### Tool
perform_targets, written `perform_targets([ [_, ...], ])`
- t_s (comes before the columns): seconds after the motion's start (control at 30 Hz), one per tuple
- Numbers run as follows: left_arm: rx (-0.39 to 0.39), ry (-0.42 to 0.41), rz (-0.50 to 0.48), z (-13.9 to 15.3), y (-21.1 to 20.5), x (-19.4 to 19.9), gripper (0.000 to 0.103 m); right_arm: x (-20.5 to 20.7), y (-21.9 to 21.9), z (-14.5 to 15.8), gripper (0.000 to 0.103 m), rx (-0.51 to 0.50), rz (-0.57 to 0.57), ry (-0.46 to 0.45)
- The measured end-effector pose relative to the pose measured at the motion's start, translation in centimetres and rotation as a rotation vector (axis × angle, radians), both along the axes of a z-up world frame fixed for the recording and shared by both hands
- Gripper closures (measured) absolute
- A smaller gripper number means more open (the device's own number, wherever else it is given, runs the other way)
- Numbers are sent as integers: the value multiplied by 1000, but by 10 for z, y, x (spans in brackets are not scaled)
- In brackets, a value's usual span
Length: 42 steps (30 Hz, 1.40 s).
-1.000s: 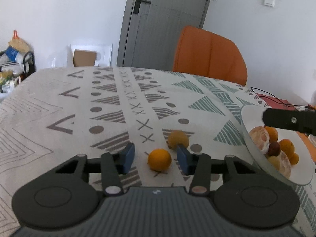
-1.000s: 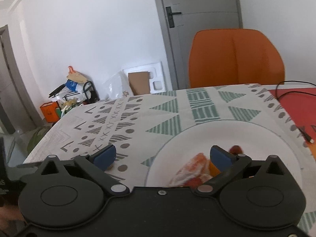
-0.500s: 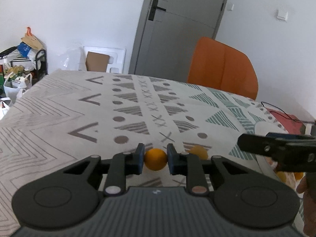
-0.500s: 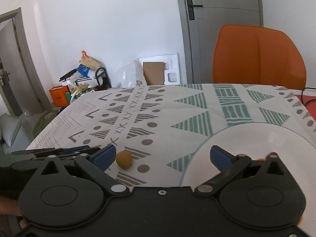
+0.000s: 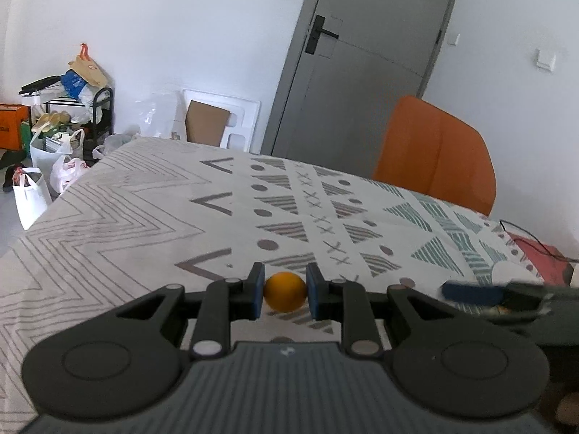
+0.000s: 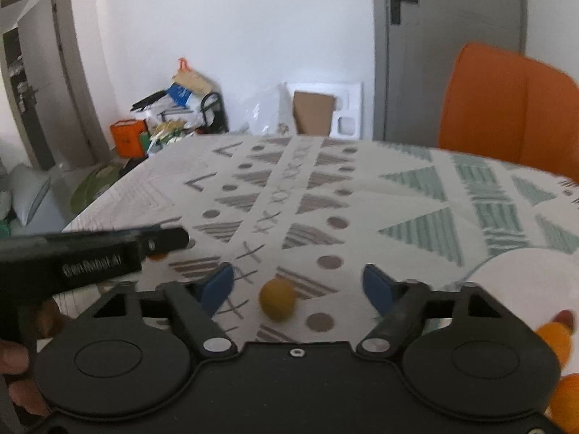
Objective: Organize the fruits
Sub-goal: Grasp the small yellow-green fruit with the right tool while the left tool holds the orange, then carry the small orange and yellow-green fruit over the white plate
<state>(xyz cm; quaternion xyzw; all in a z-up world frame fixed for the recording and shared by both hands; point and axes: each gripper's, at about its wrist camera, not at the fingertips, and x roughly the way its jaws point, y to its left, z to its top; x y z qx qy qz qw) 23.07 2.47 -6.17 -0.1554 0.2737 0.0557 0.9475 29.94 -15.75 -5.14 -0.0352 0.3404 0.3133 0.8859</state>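
My left gripper (image 5: 284, 296) is shut on a small orange fruit (image 5: 284, 296), with both blue pads pressing its sides just above the patterned tablecloth (image 5: 144, 224). In the right wrist view my right gripper (image 6: 298, 287) has its jaws closing around a dull yellow-brown fruit (image 6: 278, 299) that lies on the cloth between the pads, which do not touch it. The left gripper's body (image 6: 90, 253) crosses that view at the left. A white plate (image 6: 521, 282) with orange fruits (image 6: 553, 336) sits at the right.
An orange chair (image 5: 434, 152) stands behind the table's far edge. A red mat with a black cable (image 5: 535, 249) lies at the far right. Bags and a rack (image 5: 65, 123) crowd the floor to the left. A hand (image 6: 14, 361) holds the left gripper.
The left gripper shut on the orange fruit and lifted slightly. The right gripper swung left from over the plate to the yellow-brown fruit and its jaws narrowed.
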Motion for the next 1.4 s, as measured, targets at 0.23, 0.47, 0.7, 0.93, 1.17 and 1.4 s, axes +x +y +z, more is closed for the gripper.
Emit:
perform_targets([
  [0.23,-16,-18,23,5,9,-2,80,-3,0,3,81,13,-6,15],
  [0.47,-29,-33,-7,9,5,-6,80,-11,-24,20,80,42,-68,-12],
  [0.7,-26,-67,-44,19,-11,-13,80,-26,-58,37,80,107,-125,-46],
  [0.93,-24,-83,-109,38,-36,-19,80,-41,-108,54,80,166,-203,-91],
  [1.17,8,-110,-167,57,-68,-27,80,-49,-142,54,80,216,-248,-106],
  [1.4,40,-122,-209,63,-94,-31,80,-57,-166,51,80,252,-273,-116],
])
